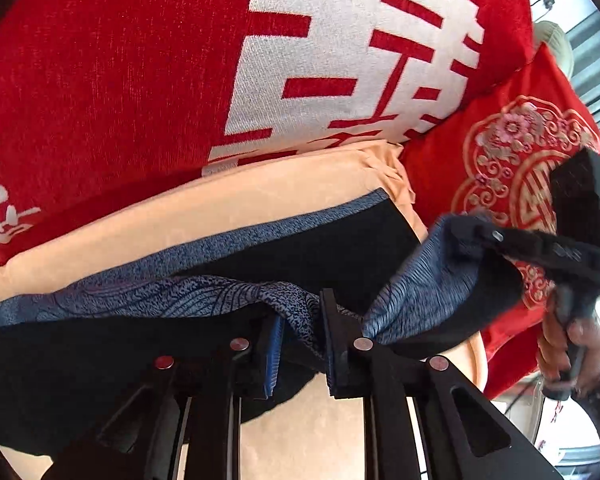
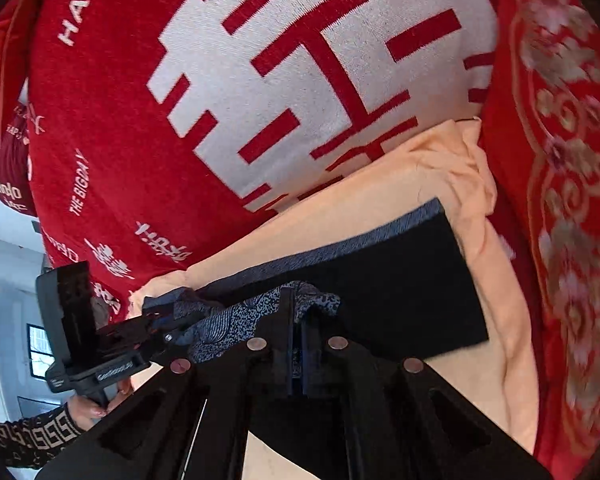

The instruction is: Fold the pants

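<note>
While both grippers bite into cloth, the pants lie stretched across a peach cushion, dark fabric with a blue patterned band along the far edge. Left gripper: fingers drawn close together, clamped on a bunched fold of the blue patterned cloth, which wells up between the blue pads. In the same view the right gripper sits off to the right, blurred, its tips buried in a lifted flap of the same garment; a hand wraps its handle, patterned sleeve at the wrist. Right wrist view: right gripper with fingers pressed nearly shut, a thin pinch of speckled blue fabric caught at the tips. Left gripper appears at lower left here, also holding patterned cloth, a hand on its grip and a dark sleeve with a light key pattern. Between the two grippers the raised edge of the pants hangs off the cushion, while the far portion lies flat, its squared corner toward a red embroidered pillow. Behind the cushion stands a large red pillow with a white double-happiness character and small white lettering. Pale wall and a dark-framed window show at far left.
</note>
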Tool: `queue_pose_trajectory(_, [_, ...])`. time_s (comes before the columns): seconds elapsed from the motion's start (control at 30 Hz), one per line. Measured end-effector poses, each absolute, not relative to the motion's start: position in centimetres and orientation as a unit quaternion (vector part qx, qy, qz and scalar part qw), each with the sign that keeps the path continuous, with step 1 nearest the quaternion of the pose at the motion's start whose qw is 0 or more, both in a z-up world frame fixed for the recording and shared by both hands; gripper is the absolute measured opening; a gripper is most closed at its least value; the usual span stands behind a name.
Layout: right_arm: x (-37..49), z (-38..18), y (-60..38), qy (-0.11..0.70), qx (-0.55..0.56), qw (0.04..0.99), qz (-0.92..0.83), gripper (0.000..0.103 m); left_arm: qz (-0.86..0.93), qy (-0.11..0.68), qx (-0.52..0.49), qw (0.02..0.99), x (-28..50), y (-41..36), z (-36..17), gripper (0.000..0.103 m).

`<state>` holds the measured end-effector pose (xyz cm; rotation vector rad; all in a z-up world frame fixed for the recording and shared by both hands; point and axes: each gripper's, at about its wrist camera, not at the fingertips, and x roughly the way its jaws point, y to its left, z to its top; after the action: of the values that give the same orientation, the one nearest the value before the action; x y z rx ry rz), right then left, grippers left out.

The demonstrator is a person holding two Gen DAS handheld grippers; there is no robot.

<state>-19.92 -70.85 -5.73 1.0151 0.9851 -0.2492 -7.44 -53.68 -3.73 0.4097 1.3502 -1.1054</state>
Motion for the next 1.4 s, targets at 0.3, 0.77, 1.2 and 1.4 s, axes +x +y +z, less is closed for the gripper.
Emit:
queue_pose_trajectory(0.3, [-17.2,-13.2,-75.0,0.537,0.429,0.708,-0.162,0.051,-0.363,0.583,0.247,0.684,-5.2,-50.4,-8.4,0.019])
queue_pose_trajectory(0.77, [-26.1,-11.0,-68.5,0.521,0.447,0.685,-0.244,0.058,-0.293,0.600,0.264,0.696,-5.0,-47.4,-13.5,0.019])
queue_pose_trajectory(1.2, [-26.2,-7.9,-69.7,0.494,0.417,0.711,-0.277,0.032,-0.304,0.585,0.291,0.694,-6.4,-50.3,-12.0,0.020])
queue_pose_trajectory(1.4, [-20.9,-7.2,-73.8,0.481,0.377,0.753,-0.243,0.065,-0.290,0.578,0.291,0.705,-7.3,-51.1,-13.4,0.020])
